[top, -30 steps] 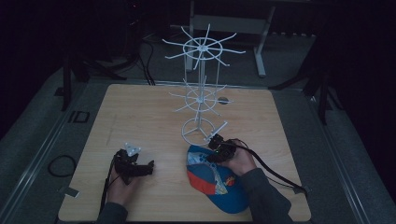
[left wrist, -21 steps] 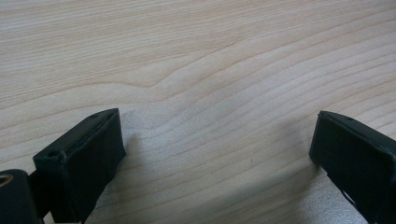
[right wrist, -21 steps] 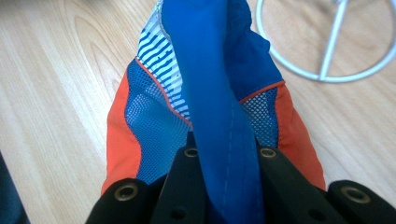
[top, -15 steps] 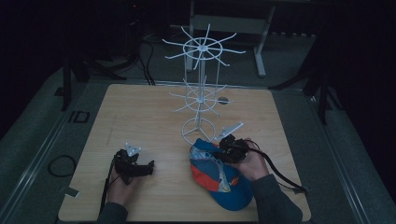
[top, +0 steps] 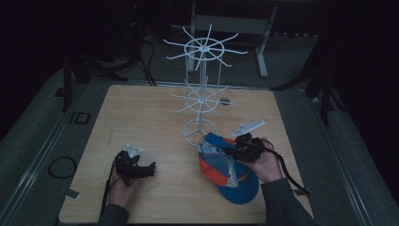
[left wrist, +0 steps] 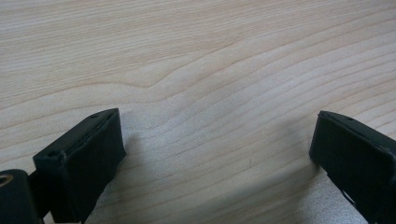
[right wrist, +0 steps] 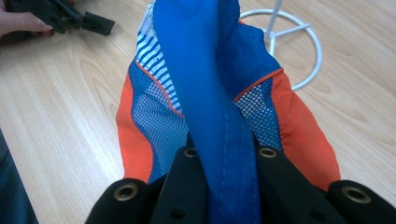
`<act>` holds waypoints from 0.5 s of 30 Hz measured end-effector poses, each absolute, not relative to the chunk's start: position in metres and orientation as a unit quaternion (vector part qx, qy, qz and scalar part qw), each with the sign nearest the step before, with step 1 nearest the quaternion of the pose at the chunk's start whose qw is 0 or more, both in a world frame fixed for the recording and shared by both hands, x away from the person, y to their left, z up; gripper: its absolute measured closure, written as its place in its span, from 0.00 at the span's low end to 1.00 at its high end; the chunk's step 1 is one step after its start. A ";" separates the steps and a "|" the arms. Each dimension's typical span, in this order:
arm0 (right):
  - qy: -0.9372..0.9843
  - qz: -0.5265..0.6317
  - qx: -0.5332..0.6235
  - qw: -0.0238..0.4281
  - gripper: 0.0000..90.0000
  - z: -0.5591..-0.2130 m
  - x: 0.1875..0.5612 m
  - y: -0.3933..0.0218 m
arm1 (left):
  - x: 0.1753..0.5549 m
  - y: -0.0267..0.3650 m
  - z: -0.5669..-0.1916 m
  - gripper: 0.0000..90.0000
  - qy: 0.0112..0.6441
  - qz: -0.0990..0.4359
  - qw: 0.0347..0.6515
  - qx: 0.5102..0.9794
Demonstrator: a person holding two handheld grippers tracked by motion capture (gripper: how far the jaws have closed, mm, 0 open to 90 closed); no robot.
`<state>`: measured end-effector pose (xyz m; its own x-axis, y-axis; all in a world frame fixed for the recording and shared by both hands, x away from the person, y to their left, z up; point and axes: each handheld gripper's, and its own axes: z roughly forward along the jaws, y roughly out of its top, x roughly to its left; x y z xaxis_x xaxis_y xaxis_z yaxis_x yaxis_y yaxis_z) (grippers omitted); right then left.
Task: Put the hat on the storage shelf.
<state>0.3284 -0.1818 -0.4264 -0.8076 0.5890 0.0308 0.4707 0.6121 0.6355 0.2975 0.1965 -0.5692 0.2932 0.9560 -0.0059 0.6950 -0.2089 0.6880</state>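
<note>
A blue and orange cap (top: pixel 234 182) with mesh panels lies at the front right of the wooden table (top: pixel 141 117). My right gripper (top: pixel 231 150) is shut on its blue fabric and holds that edge up, while the brim end stays on the table. In the right gripper view the blue cloth of the cap (right wrist: pixel 205 70) is pinched between the jaws of the right gripper (right wrist: pixel 224 156). My left gripper (top: pixel 141 168) rests at the front left, open, with bare wood between the jaws of the left gripper (left wrist: pixel 217 149).
A white wire display stand (top: pixel 203 89) with two tiers of spokes rises at the table's middle back. Its ring base (right wrist: pixel 299 42) sits just beyond the cap. A small dark hole (top: pixel 225 101) marks the tabletop behind the stand. Dark floor and cables surround the table.
The right hand has risen and moved toward the stand's base, dragging the cap's gripped edge up with it. The left hand and its gripper have stayed put.
</note>
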 end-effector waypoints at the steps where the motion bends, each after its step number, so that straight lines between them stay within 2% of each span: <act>1: 0.891 0.329 0.299 0.093 0.98 -0.425 0.328 -0.184 | 0.297 0.196 -0.569 0.04 0.553 0.218 0.299 0.746; 15: 0.881 0.339 0.310 0.114 0.98 -0.411 0.334 -0.204 | 0.297 0.196 -0.569 0.04 0.552 0.217 0.299 0.747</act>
